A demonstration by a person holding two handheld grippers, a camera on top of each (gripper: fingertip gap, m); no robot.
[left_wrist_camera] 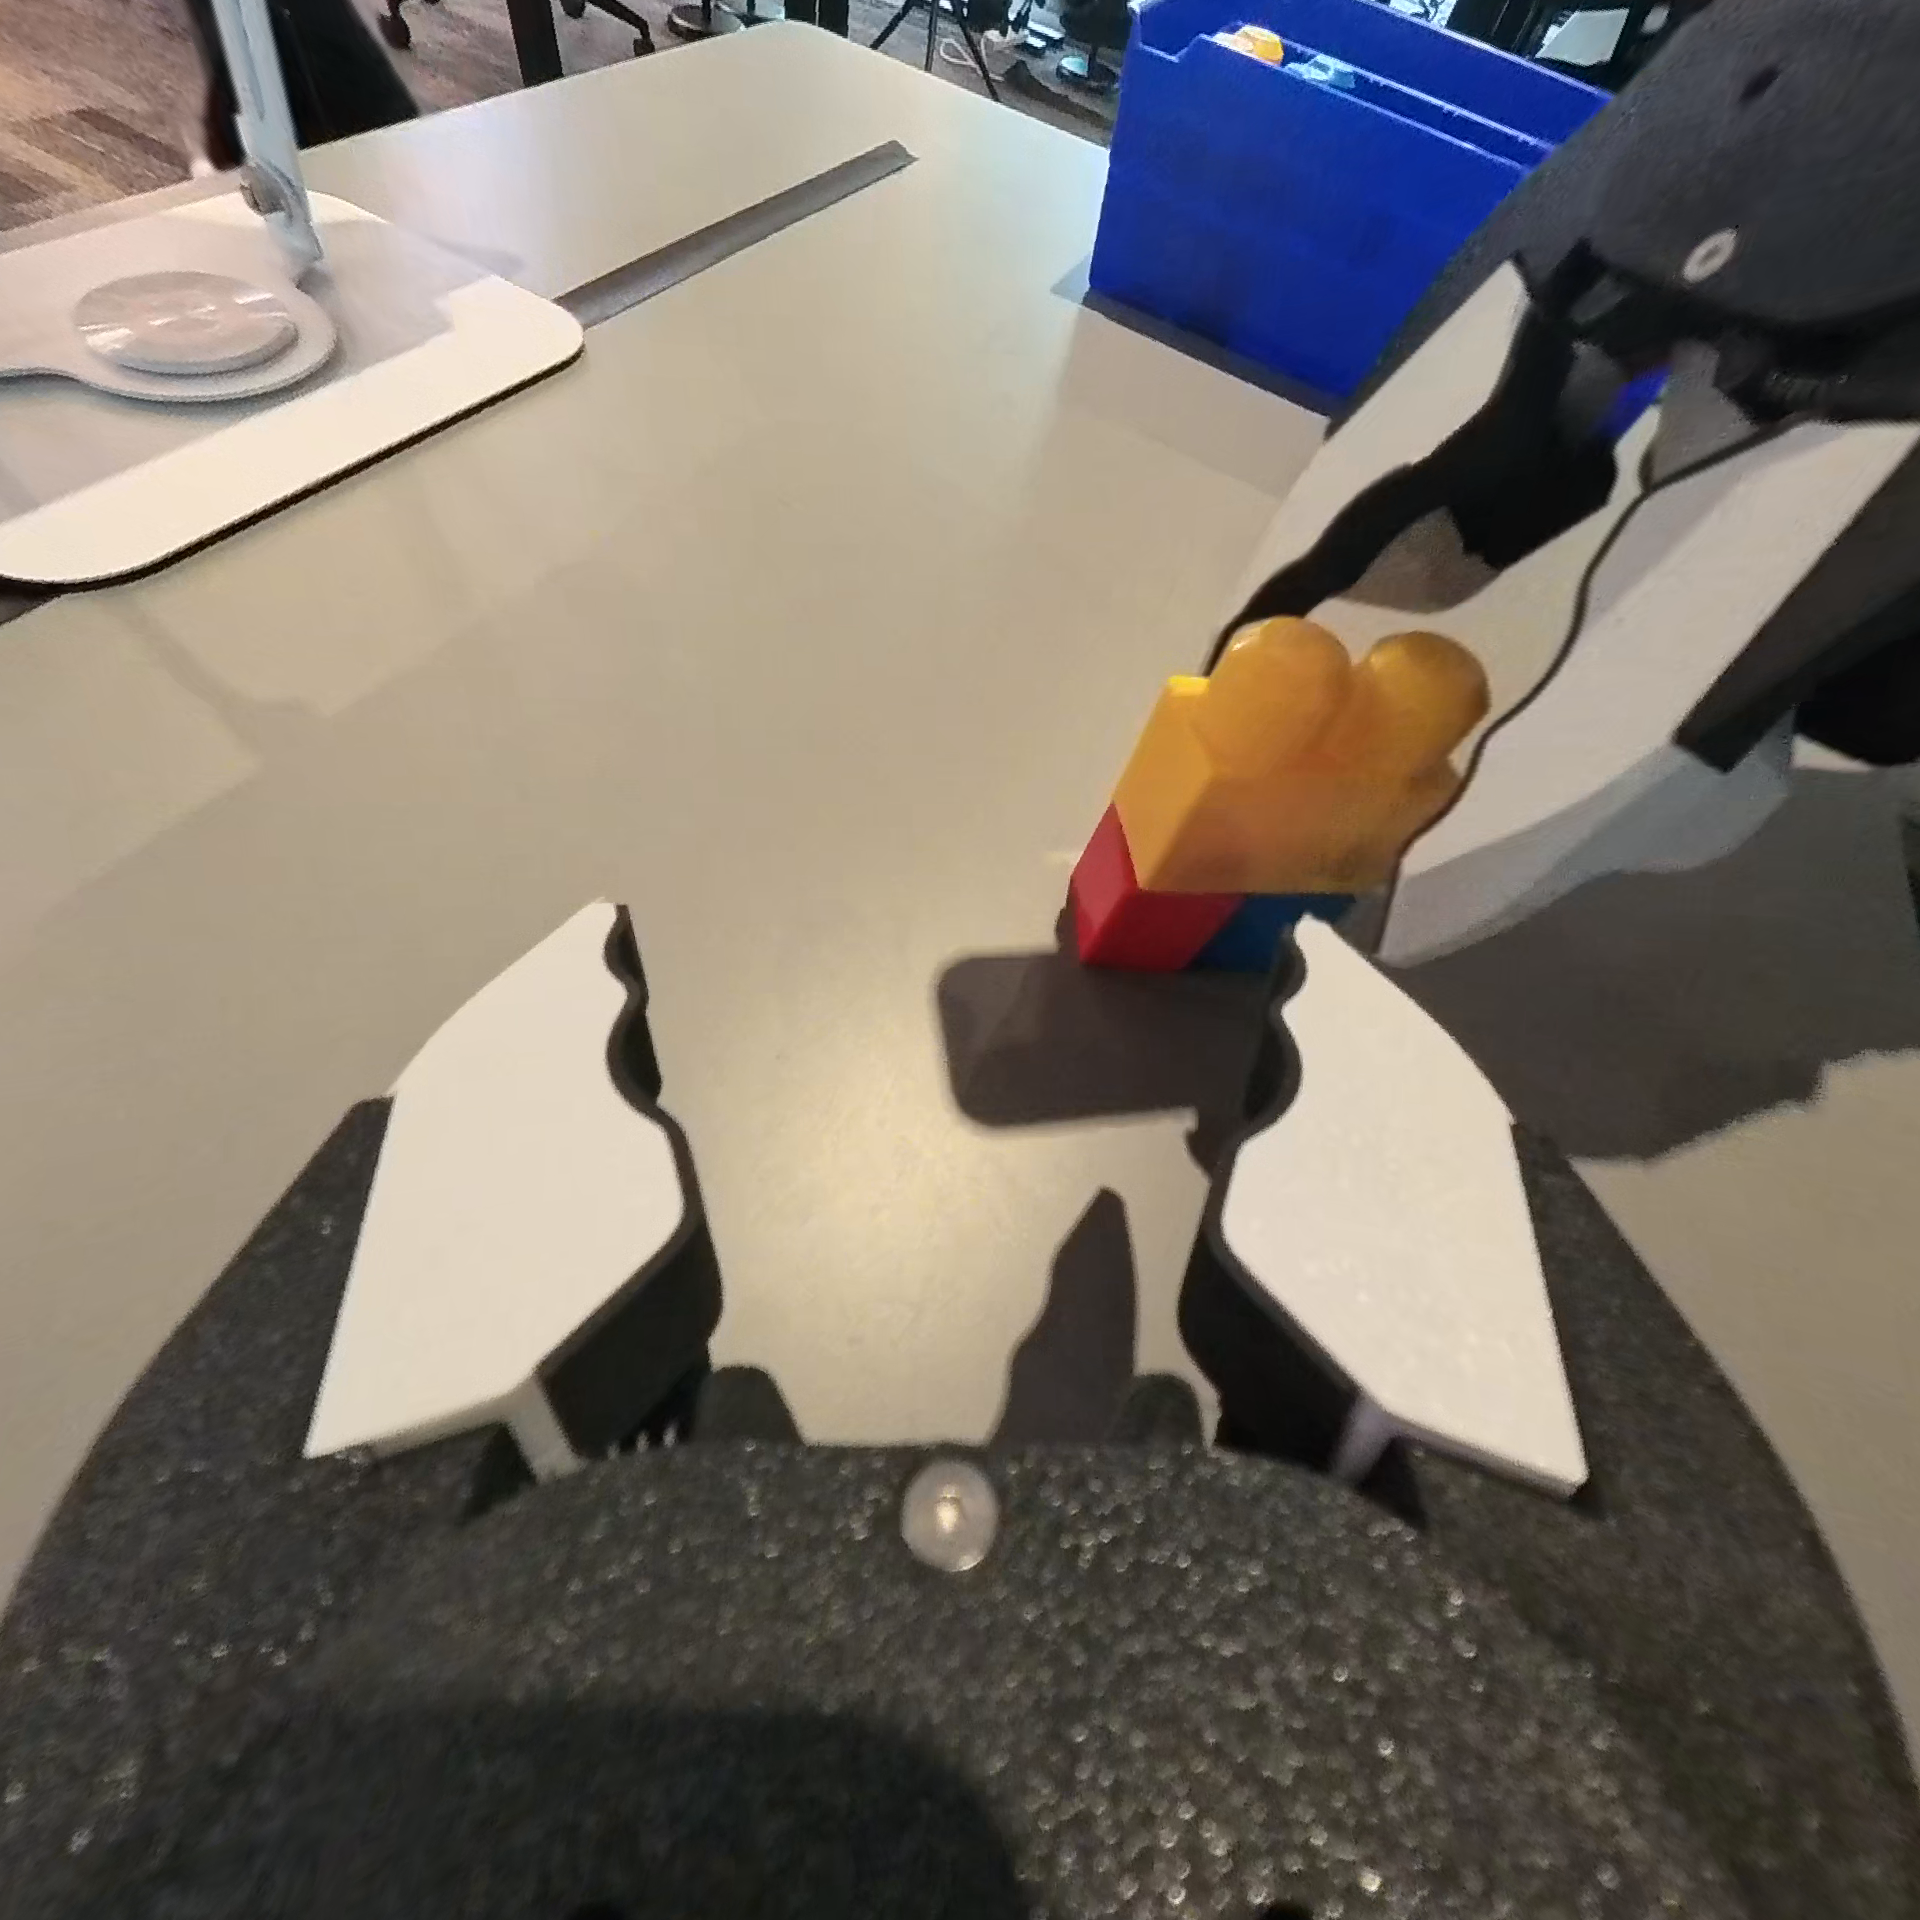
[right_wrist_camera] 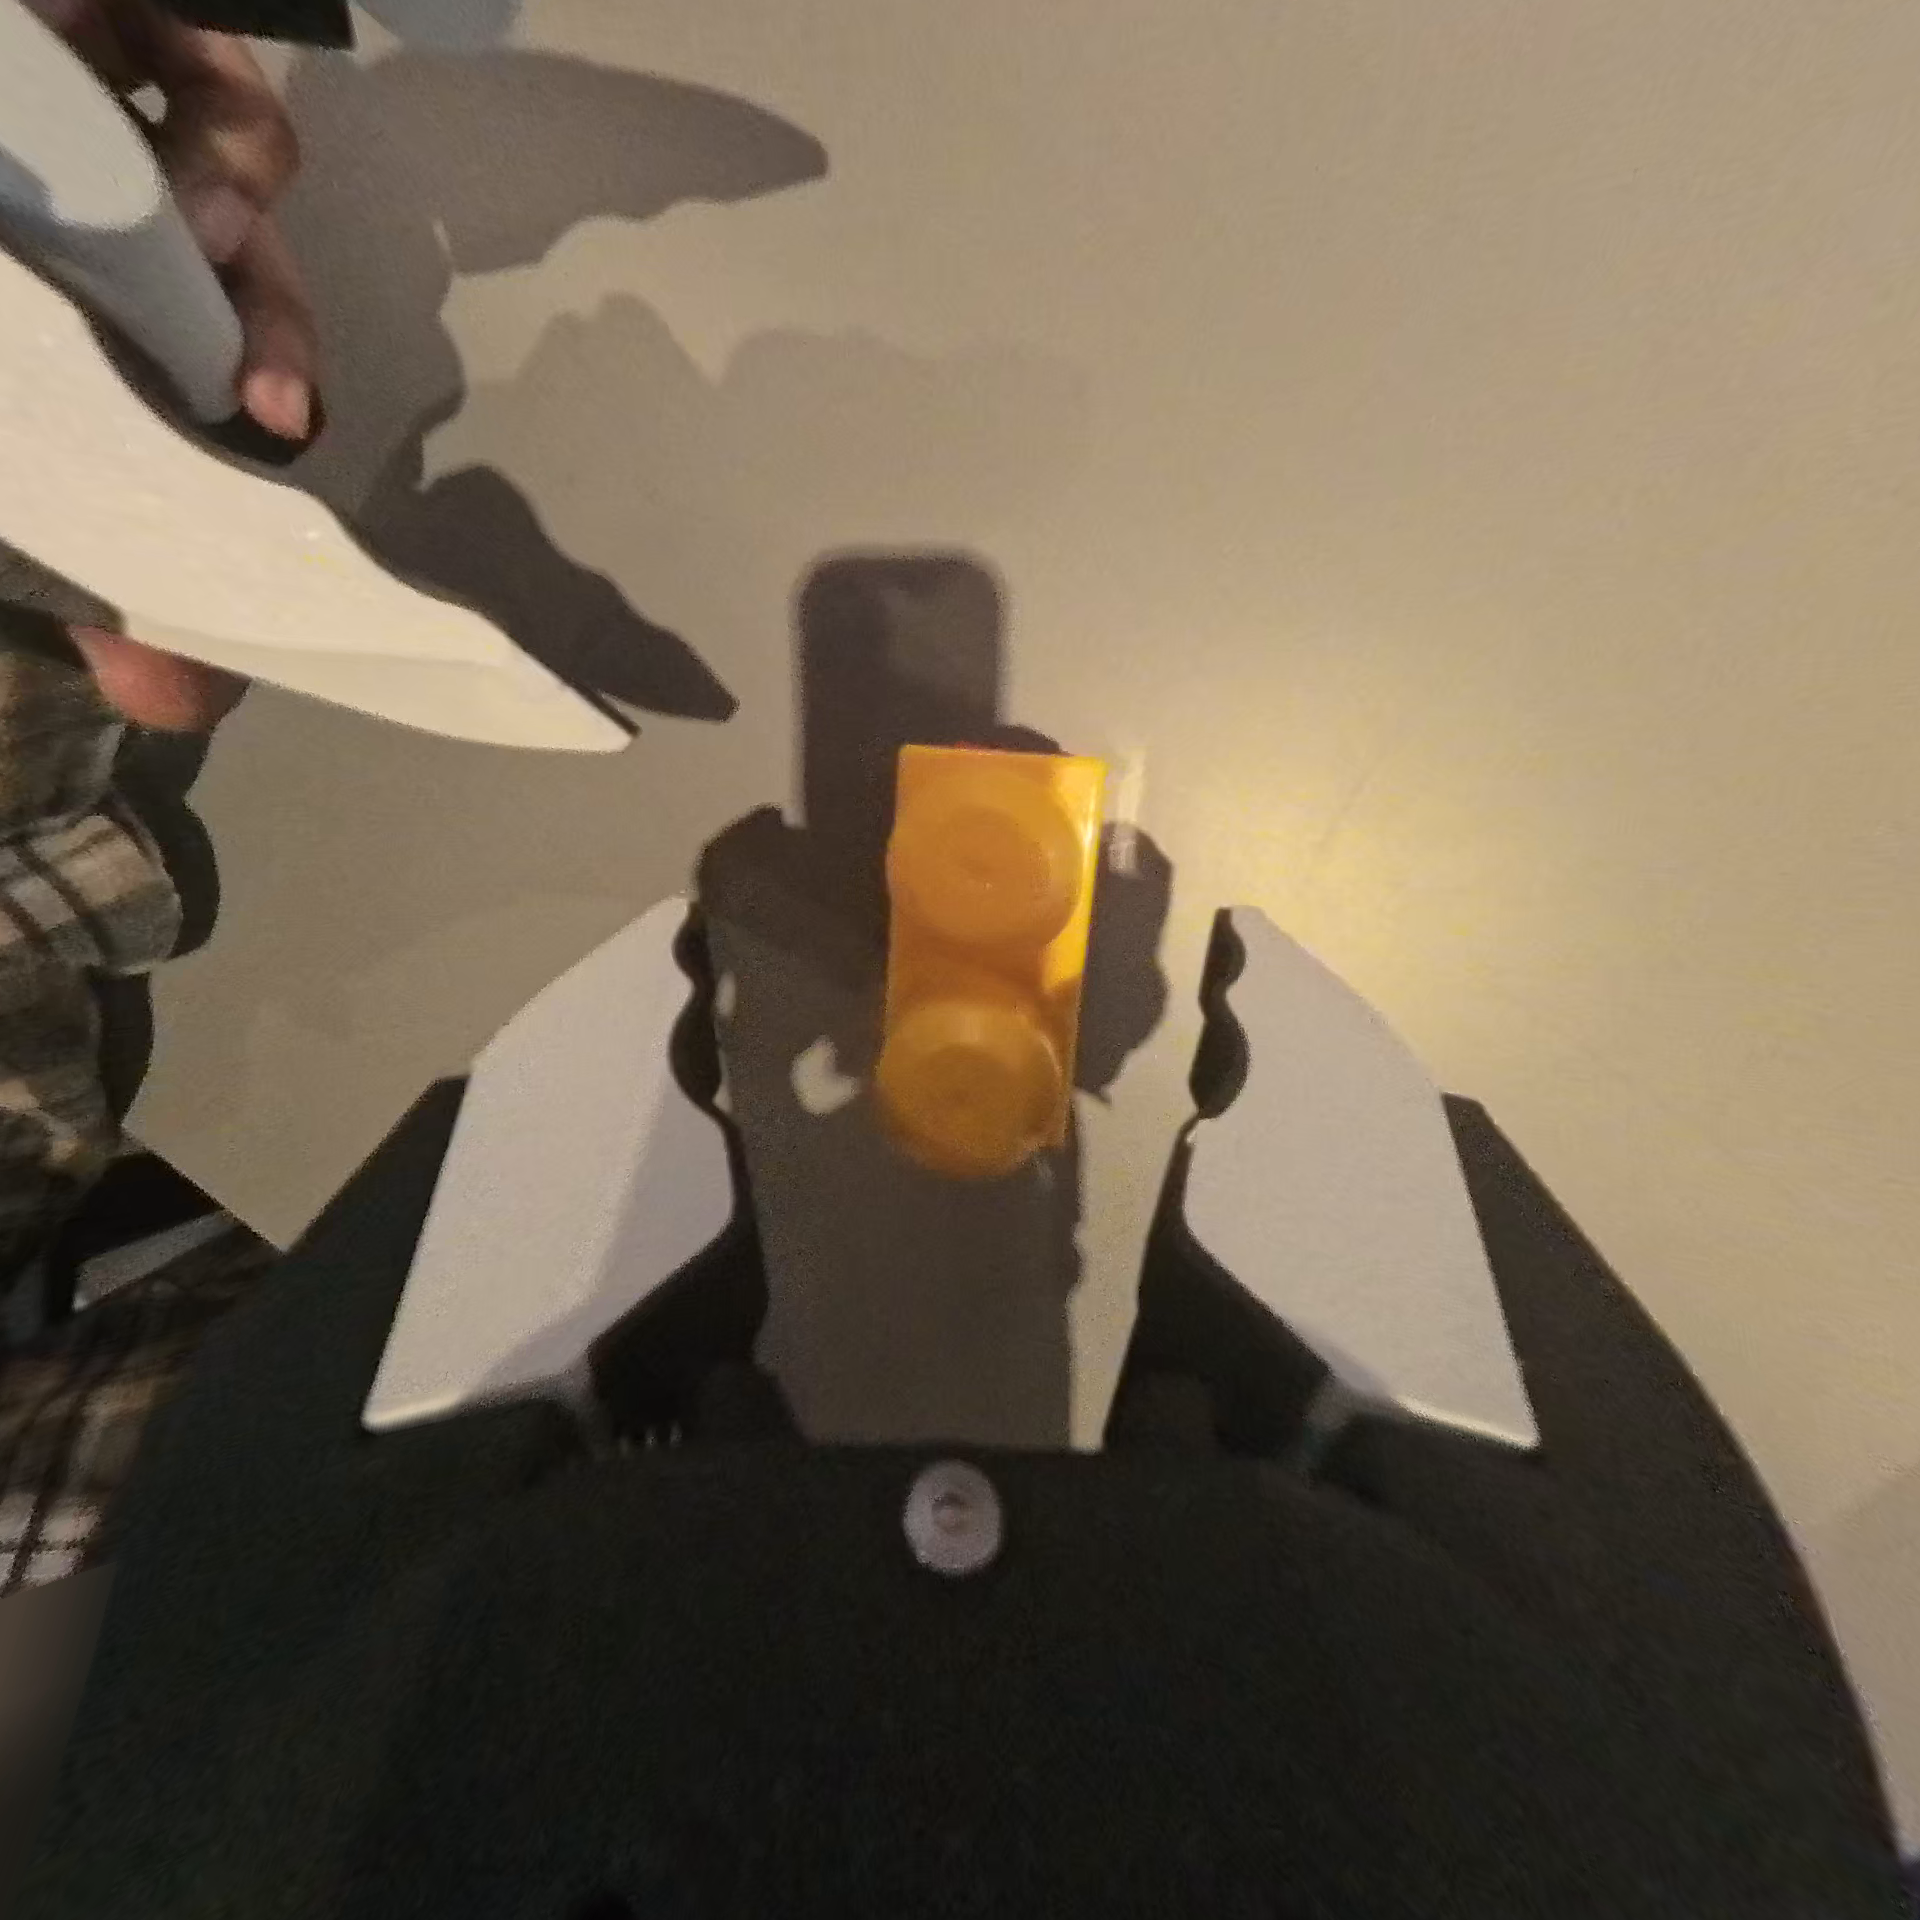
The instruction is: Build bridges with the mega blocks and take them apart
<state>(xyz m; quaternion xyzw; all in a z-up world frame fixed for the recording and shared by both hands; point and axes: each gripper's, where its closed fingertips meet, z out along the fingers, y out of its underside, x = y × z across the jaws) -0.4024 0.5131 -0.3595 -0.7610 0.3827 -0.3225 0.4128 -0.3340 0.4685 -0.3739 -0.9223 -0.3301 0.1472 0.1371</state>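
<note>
- Small block stack standing on the pale table (left_wrist_camera: 790,582), right of centre in the left wrist view: yellow two-stud block (left_wrist_camera: 1288,774) on top, red block (left_wrist_camera: 1138,914) and blue block (left_wrist_camera: 1262,935) side by side underneath.
- Yellow block spanning both lower ones like a tiny bridge, though no gap showing between red and blue from this angle.
- Left gripper (left_wrist_camera: 956,935) low over the table, jaws spread wide, nothing between them. Right-hand fingertip (left_wrist_camera: 1351,997) just beside the blue block's near end; touching or not, can't tell.
- Right gripper (right_wrist_camera: 951,925) coming down from above the stack, jaws spread, yellow block (right_wrist_camera: 987,956) sitting in the gap between the fingers. Visible space on both sides in the right wrist view, so not pinching it.
- Same gripper (left_wrist_camera: 1320,790) seen from the left wrist view at upper right: white fingers (left_wrist_camera: 1538,769) straddling the yellow block's far end.
- Right wrist view pretty blurry; only the yellow top and its two round studs readable, lower blocks basically hidden.
- Dark stack shadow on the table on the side away from the right gripper.
- Blue plastic bin (left_wrist_camera: 1299,197) at the far right of the table, white mat (left_wrist_camera: 312,447) with a round white disc (left_wrist_camera: 192,322) at the far left.
- Person's hand (right_wrist_camera: 239,239) on the left gripper's handle in the upper left of the right wrist view, plaid sleeve (right_wrist_camera: 73,935) below it.
</note>
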